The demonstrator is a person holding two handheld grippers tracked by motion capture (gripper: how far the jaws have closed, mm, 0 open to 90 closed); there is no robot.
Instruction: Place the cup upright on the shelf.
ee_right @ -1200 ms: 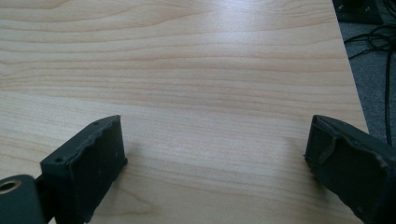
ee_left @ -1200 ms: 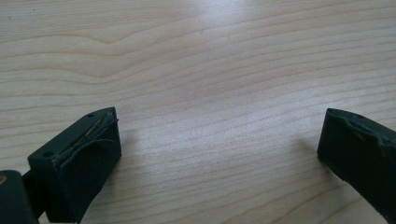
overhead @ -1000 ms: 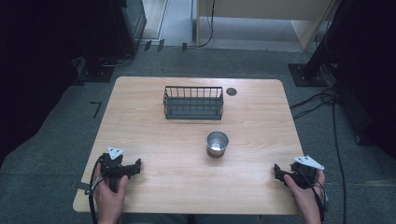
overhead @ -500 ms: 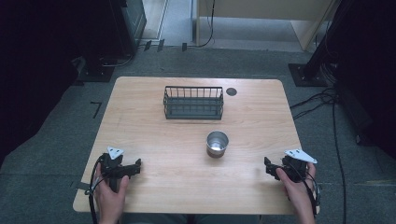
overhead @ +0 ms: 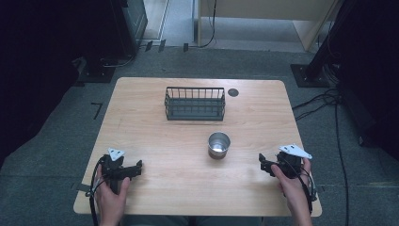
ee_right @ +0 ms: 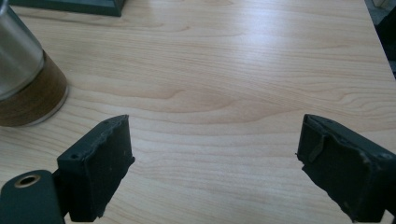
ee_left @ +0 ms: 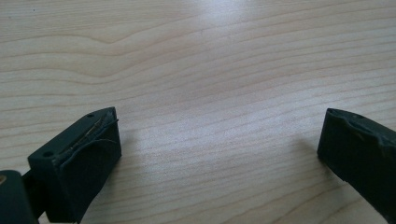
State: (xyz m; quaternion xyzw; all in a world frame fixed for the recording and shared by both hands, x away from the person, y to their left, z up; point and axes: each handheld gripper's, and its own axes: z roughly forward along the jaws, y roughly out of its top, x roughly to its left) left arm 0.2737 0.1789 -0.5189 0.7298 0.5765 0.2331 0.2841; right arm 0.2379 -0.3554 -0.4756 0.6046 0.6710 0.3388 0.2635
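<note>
Both sets of jaws stand spread, gripping nothing. The right gripper [overhead: 266, 165] has edged inward toward the steel cup [overhead: 219, 144] at its ten o'clock — likely an approach; the left gripper [overhead: 133, 170] rests at the table [overhead: 141, 117] edge, unmoved.

We're looking at a lab or test room: a bare wooden desk [overhead: 155, 122] is sitting on grey carpet [overhead: 56, 136], cables [overhead: 324, 101] are trailing across the floor, and black equipment stands [overhead: 313, 70] are crowding the edges.
</note>
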